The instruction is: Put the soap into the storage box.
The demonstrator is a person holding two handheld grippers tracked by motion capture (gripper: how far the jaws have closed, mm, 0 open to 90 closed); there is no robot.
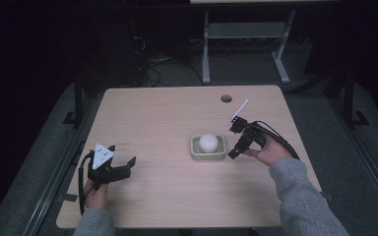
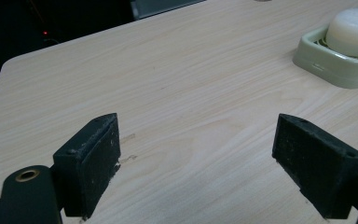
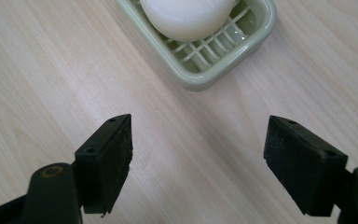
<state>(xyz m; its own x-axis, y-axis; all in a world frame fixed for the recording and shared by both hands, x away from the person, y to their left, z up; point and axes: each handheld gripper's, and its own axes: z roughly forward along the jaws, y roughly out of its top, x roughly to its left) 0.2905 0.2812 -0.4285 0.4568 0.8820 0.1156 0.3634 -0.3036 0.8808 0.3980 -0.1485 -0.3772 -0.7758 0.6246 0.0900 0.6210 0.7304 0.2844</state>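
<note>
Left gripper [image 1: 123, 169]: lower left of the high view, held in a hand [image 1: 97, 195] coming up from the bottom edge – jaws spread wide, nothing between them; grey three-cornered plate on top.
Left gripper, own view [image 2: 196, 163]: two black jaws rising from the bottom corners, far apart, bare tabletop in the gap, low over the wood.
Right gripper [image 1: 235, 140]: right of centre in the high view, held by a hand [image 1: 270, 151] in a grey sleeve [image 1: 305, 196] entering from lower right; tilted down and toward frame left, tips just beside the right edge of the soap dish, touching or not – cannot tell.
Right gripper, own view [image 3: 198, 158]: jaws spread, empty, only wood grain between them; dish just past the tips, apart from both.
Cable [image 1: 278, 137]: black, looping off the right gripper toward the right.
Table [image 1: 167, 113]: light wood top, filling the middle of the high view.
Soap dish [image 1: 208, 149]: pale green, slatted floor, centre of the high view, slightly right; upper right corner in the left gripper view [image 2: 335, 65]; top centre in the right gripper view [image 3: 223, 51].
Soap [image 1: 208, 142]: white rounded bar lying in the dish, on the slats; cut by the top edge in the right gripper view [image 3: 186, 16]; upper right in the left gripper view [image 2: 354, 32].
Hole [image 1: 226, 98]: dark round one in the tabletop, upper centre, beyond the dish.
Background: second table's legs [image 1: 205, 49] at the top of the frame, dark floor around.
</note>
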